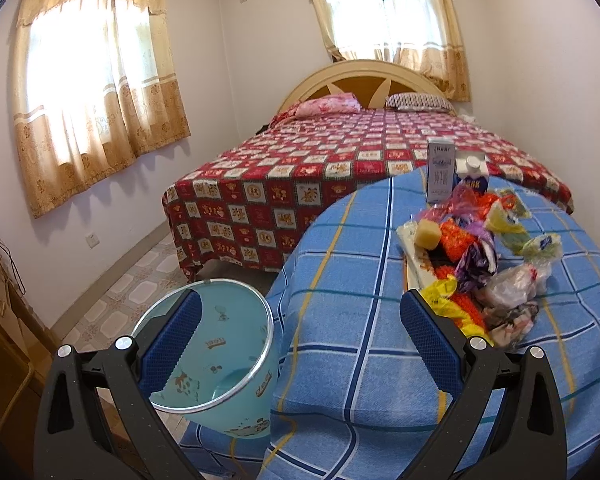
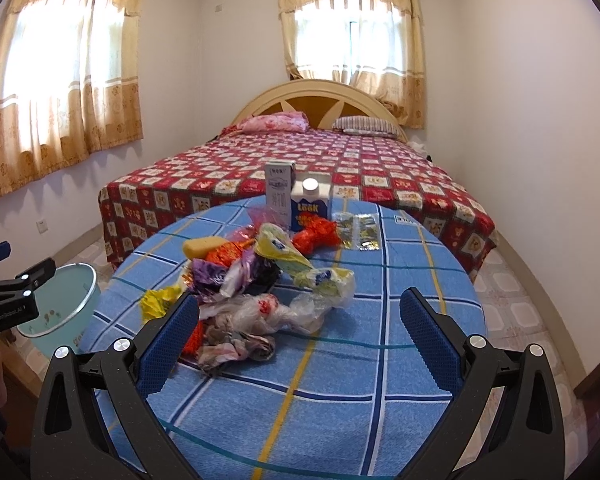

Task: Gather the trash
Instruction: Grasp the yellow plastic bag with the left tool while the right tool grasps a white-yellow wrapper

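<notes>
2 cartons (image 2: 296, 196), 1 bin (image 1: 216, 356)

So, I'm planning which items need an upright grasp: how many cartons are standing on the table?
2. A tall grey-white carton stands at the table's far edge; a shorter blue capped carton stands just right of it. Any lying within the wrapper pile would be hidden.

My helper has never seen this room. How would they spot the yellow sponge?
Find the round table under the blue checked cloth. In the trash pile, look at the edge nearest the bin: the sponge is a plain yellow block, not crinkled like the wrappers.
</notes>
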